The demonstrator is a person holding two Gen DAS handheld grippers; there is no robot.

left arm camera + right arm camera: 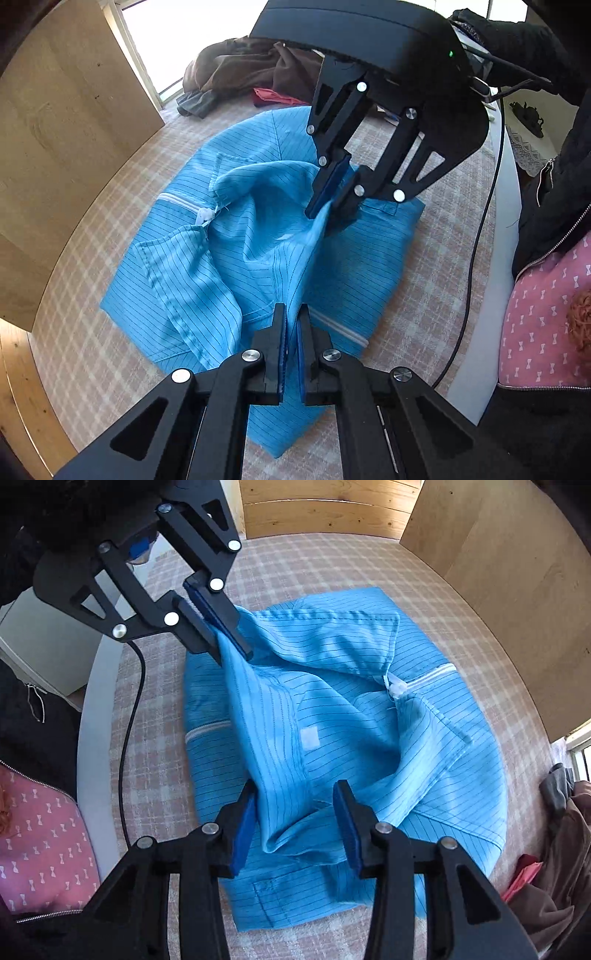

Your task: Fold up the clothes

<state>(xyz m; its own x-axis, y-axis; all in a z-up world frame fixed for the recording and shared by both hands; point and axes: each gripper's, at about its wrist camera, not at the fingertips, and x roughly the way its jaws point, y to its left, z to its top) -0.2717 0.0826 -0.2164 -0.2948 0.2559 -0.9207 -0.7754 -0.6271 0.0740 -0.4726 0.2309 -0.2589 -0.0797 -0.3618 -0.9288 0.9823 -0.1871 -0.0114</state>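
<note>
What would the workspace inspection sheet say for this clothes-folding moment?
Surface: checked bed cover, garment lying mid-bed.
Job's things: blue striped garment, rumpled, white zip showing.
Clutter: brown clothes pile and red cloth at the far edge.
Grippers: left gripper shut on the garment; right gripper shut on a bunched fold.
Cables: black cable along the bed's edge.
Surroundings: wooden boards, bright window.

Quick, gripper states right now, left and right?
Left gripper: shut on the blue zip jacket.
Right gripper: shut on a bunched fold of the same jacket.
</note>
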